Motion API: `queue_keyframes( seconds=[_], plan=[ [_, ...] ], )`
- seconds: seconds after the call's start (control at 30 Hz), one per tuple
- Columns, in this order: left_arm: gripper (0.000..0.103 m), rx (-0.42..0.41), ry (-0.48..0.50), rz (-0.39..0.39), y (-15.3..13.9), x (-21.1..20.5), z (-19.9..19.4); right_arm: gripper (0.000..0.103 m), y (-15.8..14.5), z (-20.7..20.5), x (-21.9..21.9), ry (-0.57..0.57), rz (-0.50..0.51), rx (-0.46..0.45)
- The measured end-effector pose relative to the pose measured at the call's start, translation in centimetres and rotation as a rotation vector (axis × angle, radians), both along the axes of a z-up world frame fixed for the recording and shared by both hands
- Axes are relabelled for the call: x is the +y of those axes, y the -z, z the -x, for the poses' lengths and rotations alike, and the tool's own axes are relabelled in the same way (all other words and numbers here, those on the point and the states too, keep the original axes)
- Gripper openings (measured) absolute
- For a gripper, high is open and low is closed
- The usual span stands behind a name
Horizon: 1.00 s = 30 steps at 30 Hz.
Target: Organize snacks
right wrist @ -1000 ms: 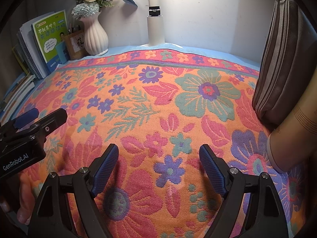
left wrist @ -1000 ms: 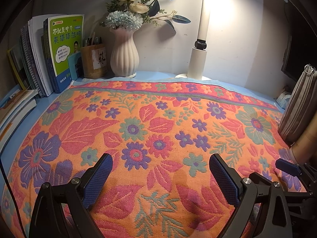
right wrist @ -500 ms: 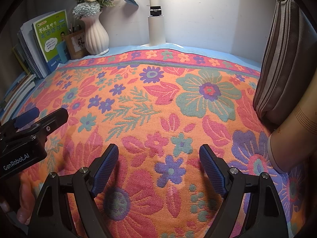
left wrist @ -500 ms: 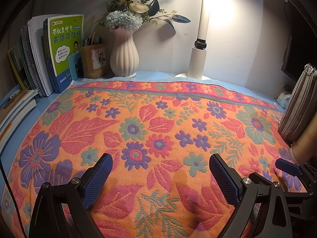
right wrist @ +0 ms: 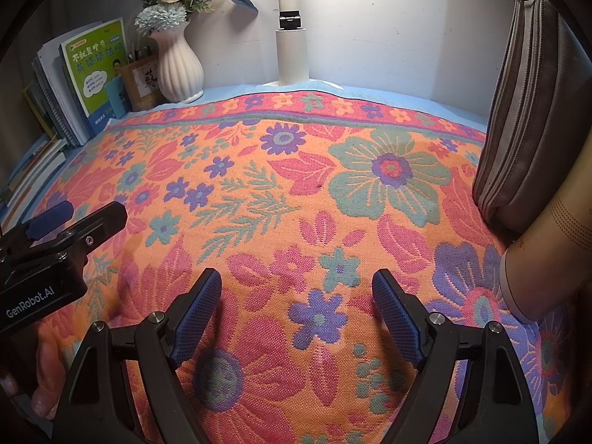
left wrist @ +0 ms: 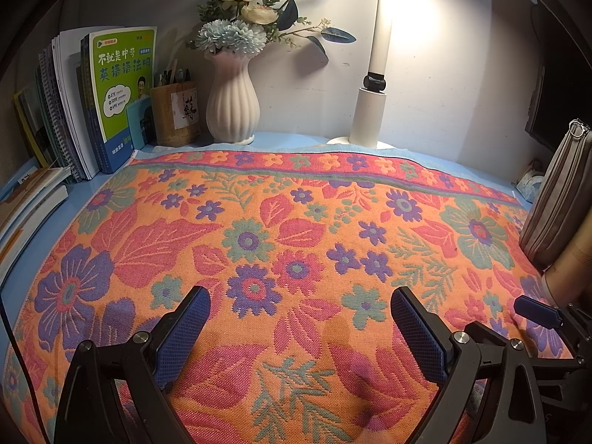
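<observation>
Grippers left (left wrist: 299, 314), right (right wrist: 296, 296) angled down, fingers (right wrist: 196, 307) apart, over cloth (left wrist: 296, 222).

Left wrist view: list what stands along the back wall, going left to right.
Upright books → green-covered book → pen holder → white vase of flowers → lamp post → grey zipped pouch at the far right.

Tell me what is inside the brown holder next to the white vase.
The brown holder beside the white vase shows several dark pen or pencil tips above its rim. Their lower parts and anything else inside are hidden by its wall.
</observation>
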<state>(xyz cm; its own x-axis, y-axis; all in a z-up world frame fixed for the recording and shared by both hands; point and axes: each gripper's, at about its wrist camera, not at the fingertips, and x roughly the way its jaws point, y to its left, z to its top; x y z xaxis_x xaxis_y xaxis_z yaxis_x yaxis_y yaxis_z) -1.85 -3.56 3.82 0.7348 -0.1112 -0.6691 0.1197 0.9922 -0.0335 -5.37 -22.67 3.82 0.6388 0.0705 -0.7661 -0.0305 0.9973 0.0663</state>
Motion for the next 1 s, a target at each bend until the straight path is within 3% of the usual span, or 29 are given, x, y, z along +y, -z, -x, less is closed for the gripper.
queue_keyframes(
  seconds=[1.0],
  plan=[
    [0.097, 0.012, -0.002, -0.003, 0.10, 0.17, -0.21, 0.084, -0.01, 0.02, 0.01, 0.003, -0.002, 0.001]
  ],
)
